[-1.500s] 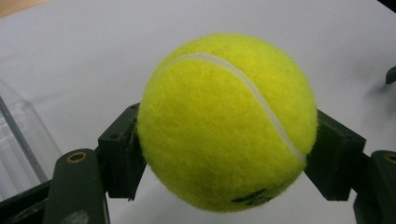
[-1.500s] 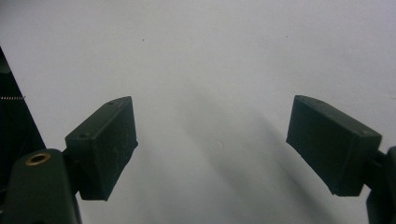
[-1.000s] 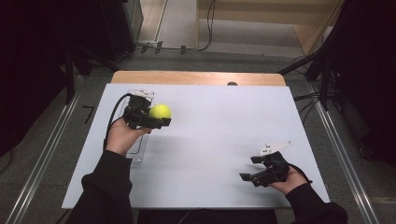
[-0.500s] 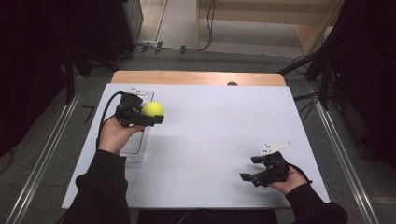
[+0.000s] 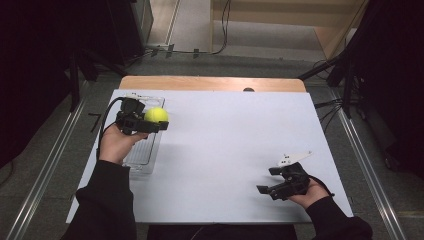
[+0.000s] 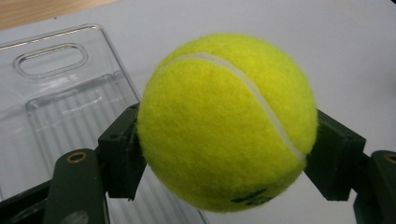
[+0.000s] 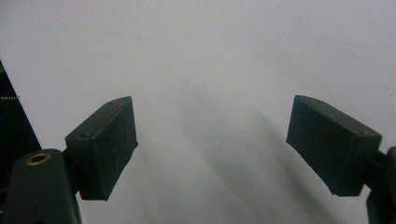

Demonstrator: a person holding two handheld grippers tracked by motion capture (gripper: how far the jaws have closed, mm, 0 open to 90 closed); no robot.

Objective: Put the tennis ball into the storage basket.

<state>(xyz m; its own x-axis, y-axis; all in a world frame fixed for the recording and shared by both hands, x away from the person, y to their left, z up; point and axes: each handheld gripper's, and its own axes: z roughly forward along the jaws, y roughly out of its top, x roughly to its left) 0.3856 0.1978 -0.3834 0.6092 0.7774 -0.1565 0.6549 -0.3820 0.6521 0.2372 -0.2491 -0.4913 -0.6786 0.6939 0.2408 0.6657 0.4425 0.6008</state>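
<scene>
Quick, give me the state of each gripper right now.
Left gripper: shut on the tennis ball, held above the clear tray.
Right gripper: open, nothing between its jaws, low over the white table.

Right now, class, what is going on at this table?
A person works with a gripper in each hand. The left gripper is shut on a yellow tennis ball and holds it in the air over the edge of a clear plastic tray on the left side of the white table. The right gripper is open with nothing between its jaws, low over the table's near right part.
</scene>
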